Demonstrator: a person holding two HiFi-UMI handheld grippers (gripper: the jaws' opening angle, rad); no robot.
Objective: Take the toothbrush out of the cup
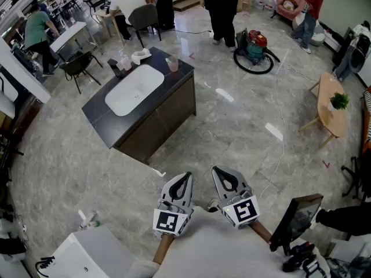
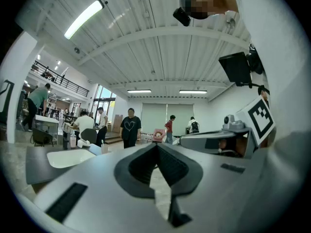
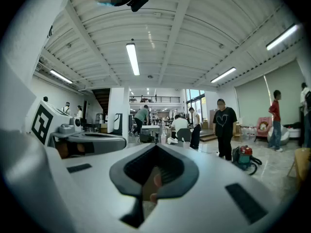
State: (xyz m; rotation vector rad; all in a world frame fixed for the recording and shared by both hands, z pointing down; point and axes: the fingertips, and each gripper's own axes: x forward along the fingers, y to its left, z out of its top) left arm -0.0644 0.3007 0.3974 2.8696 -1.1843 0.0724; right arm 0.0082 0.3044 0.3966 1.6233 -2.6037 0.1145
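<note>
A dark counter [image 1: 99,113] with a white basin [image 1: 135,89] stands far off across the floor. A pinkish cup [image 1: 173,64] stands on its far right corner, and a second cup [image 1: 125,63] stands beside a dark bottle behind the basin. At this distance no toothbrush can be made out. My left gripper [image 1: 186,176] and right gripper [image 1: 219,170] are held side by side close to my body, well short of the counter. Both are shut with nothing between the jaws. The left gripper view looks past the left gripper [image 2: 156,145] to the counter [image 2: 39,165]. The right gripper [image 3: 155,147] points into the hall.
A red and teal vacuum cleaner [image 1: 255,48] sits on the floor beyond the counter. A small wooden table [image 1: 331,106] with a plant stands at the right. Several people and chairs [image 1: 78,65] are at the back. A white box [image 1: 87,256] is at my lower left.
</note>
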